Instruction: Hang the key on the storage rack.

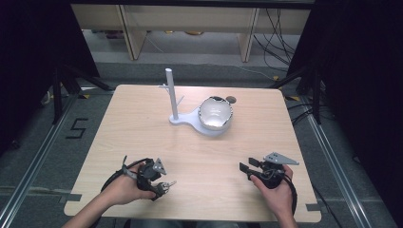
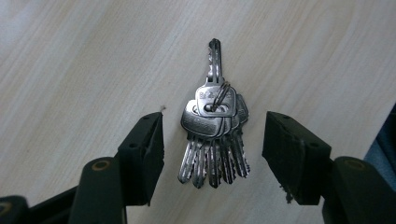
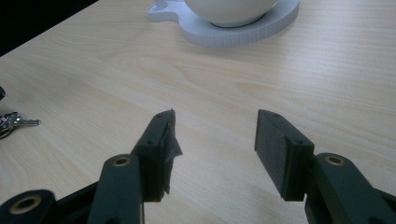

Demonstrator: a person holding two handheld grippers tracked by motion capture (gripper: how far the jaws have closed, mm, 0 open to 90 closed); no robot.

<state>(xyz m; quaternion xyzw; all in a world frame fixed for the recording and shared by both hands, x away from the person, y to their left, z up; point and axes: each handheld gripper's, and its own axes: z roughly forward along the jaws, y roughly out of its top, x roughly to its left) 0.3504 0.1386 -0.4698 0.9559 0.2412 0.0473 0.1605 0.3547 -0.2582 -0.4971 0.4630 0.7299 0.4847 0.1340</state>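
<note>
Left gripper [image 2: 212, 140] jaws stand wide, clear of the keys [image 2: 215, 128]. Silver bunch on one ring, blades fanned, flat on the pale bench [image 2: 84, 60]. Right gripper [image 3: 215, 140] jaws wide, empty.

Silver keys [image 2: 212, 135] lie on a pale wood-grain table [image 2: 84, 60].

1. A lab or test room is showing here: black curtains [image 1: 28, 57] are hanging on both sides of a lone wooden desk [image 1: 142, 137].
2. Cables [image 1: 278, 35] are trailing over the grey floor [image 1: 28, 156].
3. Tape marks [image 1: 77, 128] are sitting on that floor, beside metal rails [image 1: 332, 156].
</note>
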